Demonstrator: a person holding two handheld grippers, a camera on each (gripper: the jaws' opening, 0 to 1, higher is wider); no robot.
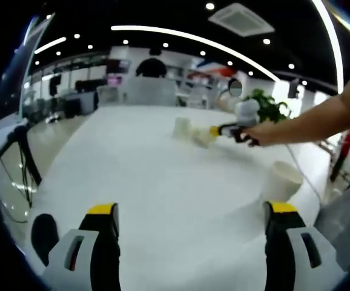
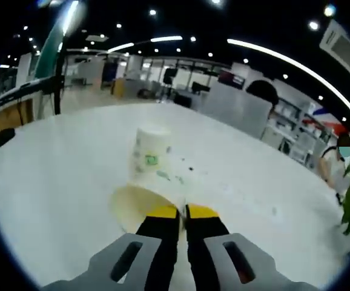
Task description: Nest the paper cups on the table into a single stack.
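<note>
My left gripper (image 1: 192, 209) stands open low over the white table (image 1: 132, 176), its jaws wide apart with nothing between them. A white paper cup (image 1: 282, 179) sits just beyond its right jaw. Far across the table, a person's arm brings in my right gripper (image 1: 218, 130), which holds a tilted paper cup (image 1: 202, 139) next to an upturned cup (image 1: 181, 126). In the right gripper view, my right gripper (image 2: 183, 212) is shut on the rim of that tilted cup (image 2: 135, 206), whose open mouth faces the camera. The upturned cup (image 2: 151, 151), printed in green, stands right behind it.
A black stand (image 1: 23, 151) rises off the table's left edge. A green plant (image 1: 267, 107) is at the far right end. Desks, screens and people fill the office behind. The table (image 2: 54, 163) stretches wide to both sides.
</note>
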